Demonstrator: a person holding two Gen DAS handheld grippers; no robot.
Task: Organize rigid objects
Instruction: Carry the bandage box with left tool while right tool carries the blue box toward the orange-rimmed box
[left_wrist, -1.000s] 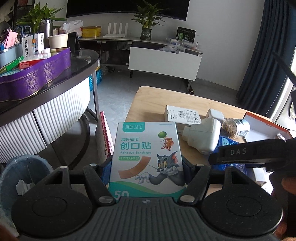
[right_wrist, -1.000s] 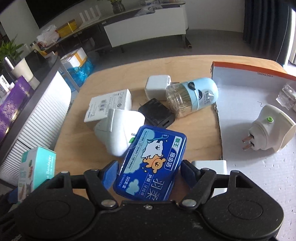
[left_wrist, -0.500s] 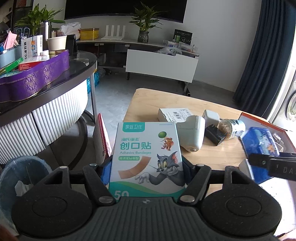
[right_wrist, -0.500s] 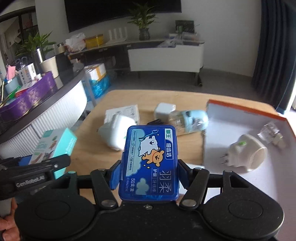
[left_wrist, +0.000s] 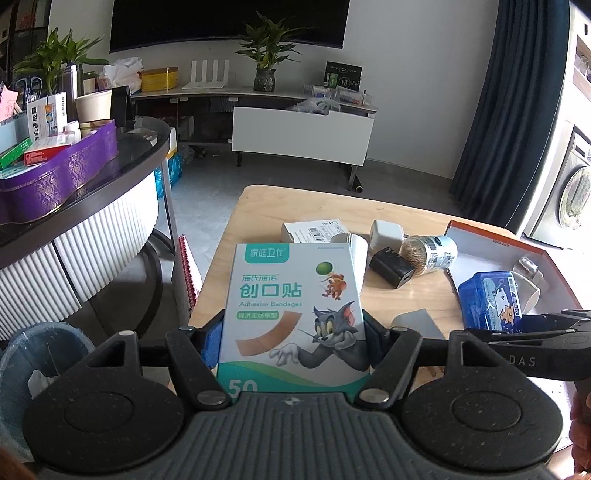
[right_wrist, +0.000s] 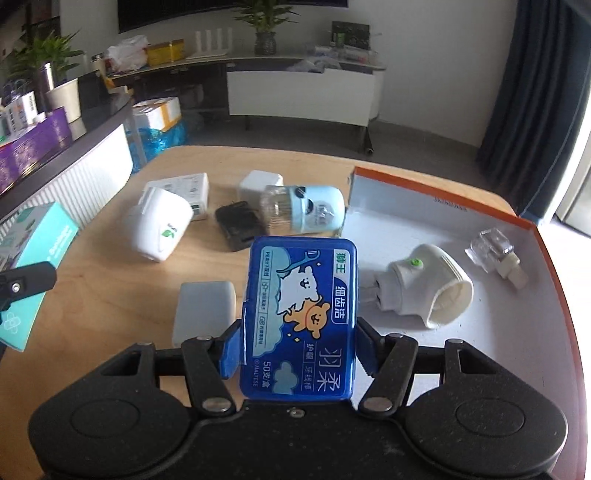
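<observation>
Bandage box (left_wrist: 293, 314) one; blue floss case (right_wrist: 301, 317) one; chargers two.

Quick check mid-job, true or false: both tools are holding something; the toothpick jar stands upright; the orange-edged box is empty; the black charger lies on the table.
1. Both tools hold something: true. The left tool grips the bandage box; the right tool grips the blue floss case.
2. The toothpick jar stands upright: false, it lies on its side.
3. The orange-edged box is empty: false, a white plug adapter lies inside.
4. The black charger lies on the table: true.
</observation>
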